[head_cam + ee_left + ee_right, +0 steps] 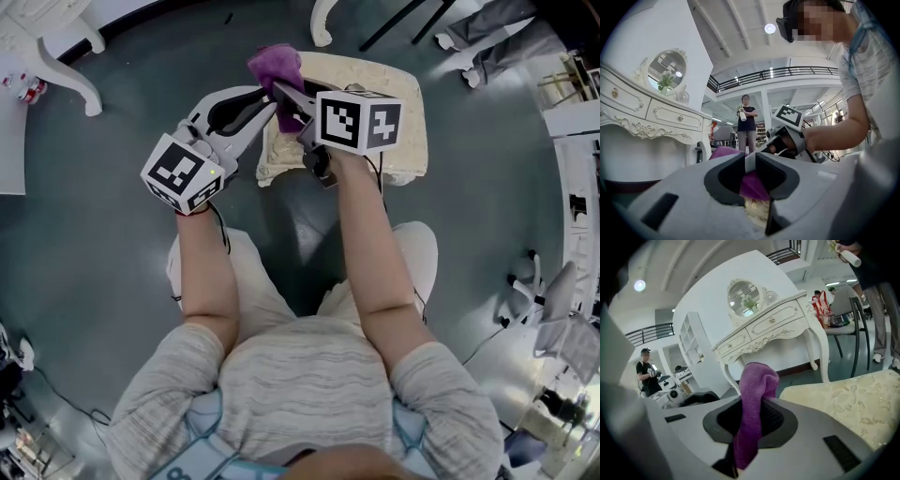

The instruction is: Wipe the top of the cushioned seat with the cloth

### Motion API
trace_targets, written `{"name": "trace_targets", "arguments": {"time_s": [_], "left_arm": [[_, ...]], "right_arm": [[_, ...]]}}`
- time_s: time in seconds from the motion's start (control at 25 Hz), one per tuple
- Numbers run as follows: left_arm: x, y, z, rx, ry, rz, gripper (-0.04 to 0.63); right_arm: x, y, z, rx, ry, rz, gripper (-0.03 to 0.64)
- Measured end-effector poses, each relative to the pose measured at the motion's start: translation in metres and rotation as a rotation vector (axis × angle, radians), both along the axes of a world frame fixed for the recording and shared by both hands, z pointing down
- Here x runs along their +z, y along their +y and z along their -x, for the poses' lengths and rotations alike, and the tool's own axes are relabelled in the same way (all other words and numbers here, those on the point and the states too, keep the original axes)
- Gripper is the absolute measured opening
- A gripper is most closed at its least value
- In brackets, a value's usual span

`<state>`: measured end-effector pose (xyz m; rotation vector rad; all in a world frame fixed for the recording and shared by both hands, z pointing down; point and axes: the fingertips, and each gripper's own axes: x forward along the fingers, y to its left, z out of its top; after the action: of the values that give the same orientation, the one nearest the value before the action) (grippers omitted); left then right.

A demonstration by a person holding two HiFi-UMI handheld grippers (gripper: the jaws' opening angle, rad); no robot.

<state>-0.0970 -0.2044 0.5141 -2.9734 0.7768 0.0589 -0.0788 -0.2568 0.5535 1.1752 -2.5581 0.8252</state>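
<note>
Wipe not begun: right hand-held gripper (pixel 283 94) clenches the purple cloth (pixel 277 64) above the cushioned seat (pixel 375 84); left hand-held gripper (pixel 750 161) is slightly parted and empty. Next, lower the cloth onto the seat.

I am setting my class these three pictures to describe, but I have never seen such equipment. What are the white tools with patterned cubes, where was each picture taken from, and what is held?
There is no robot here. A person holds a hand-worked claw in each hand, and the patterned cube on each is part of that tool. The head view looks down from a camera on the person's head. The other two views come from cameras riding on the claws, each looking along its own jaws. In front of the person a cream cushioned seat stands on a grey floor. The right claw is clamped on a purple cloth, which sticks up above its jaws. The left claw points at the same cloth; whether it pinches it is unclear.
</note>
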Motion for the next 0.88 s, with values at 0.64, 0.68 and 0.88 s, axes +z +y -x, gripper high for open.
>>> {"name": "trace_targets", "arguments": {"time_s": [0.64,0.68,0.88], "left_arm": [[0.016,0.005,-0.034,0.051,-0.078,0.016,0.080],[0.016,0.006,-0.036,0.056,-0.080,0.016,0.080],[0.017,0.007,-0.048,0.081,-0.092,0.013,0.080]], "right_arm": [[0.044,0.002,-0.048,0.022,0.515,-0.107,0.061],[0.044,0.002,-0.053,0.027,0.518,-0.106,0.061],[0.044,0.001,-0.074,0.052,0.527,-0.098,0.061]]}}
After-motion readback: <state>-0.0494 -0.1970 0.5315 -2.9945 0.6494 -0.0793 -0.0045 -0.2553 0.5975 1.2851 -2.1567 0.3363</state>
